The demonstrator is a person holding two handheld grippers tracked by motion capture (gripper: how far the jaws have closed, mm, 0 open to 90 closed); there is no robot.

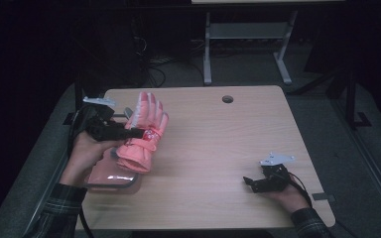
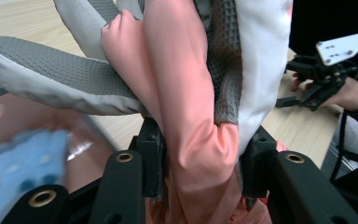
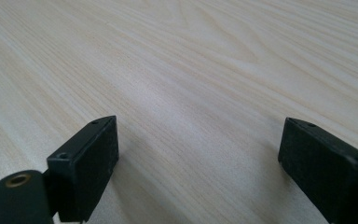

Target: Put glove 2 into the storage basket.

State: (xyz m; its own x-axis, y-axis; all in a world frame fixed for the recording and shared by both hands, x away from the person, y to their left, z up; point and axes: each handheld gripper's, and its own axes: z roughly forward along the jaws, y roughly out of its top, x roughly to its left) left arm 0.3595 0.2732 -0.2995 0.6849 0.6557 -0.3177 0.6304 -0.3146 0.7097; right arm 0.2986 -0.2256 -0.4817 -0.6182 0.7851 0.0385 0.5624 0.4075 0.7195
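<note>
A pink and grey-white padded glove (image 1: 141, 134) hangs above the left part of the wooden table (image 1: 218, 148). My left gripper (image 1: 139, 132) is shut on it near the wrist. In the left gripper view the glove (image 2: 191, 93) bulges up between the two black jaws, its grey textured thumb sticking out to the left. My right gripper (image 1: 249, 182) rests low over the table at the front right, held by a hand. The right gripper view has its jaws standing wide apart over bare wood (image 3: 200, 93), nothing between them.
A shallow reddish tray (image 1: 110, 181) with a grey rim lies at the table's front left corner, under the glove. Something blue (image 2: 23, 168) lies in it, blurred. A round cable hole (image 1: 227, 99) sits near the far edge. A desk frame (image 1: 248, 44) stands behind.
</note>
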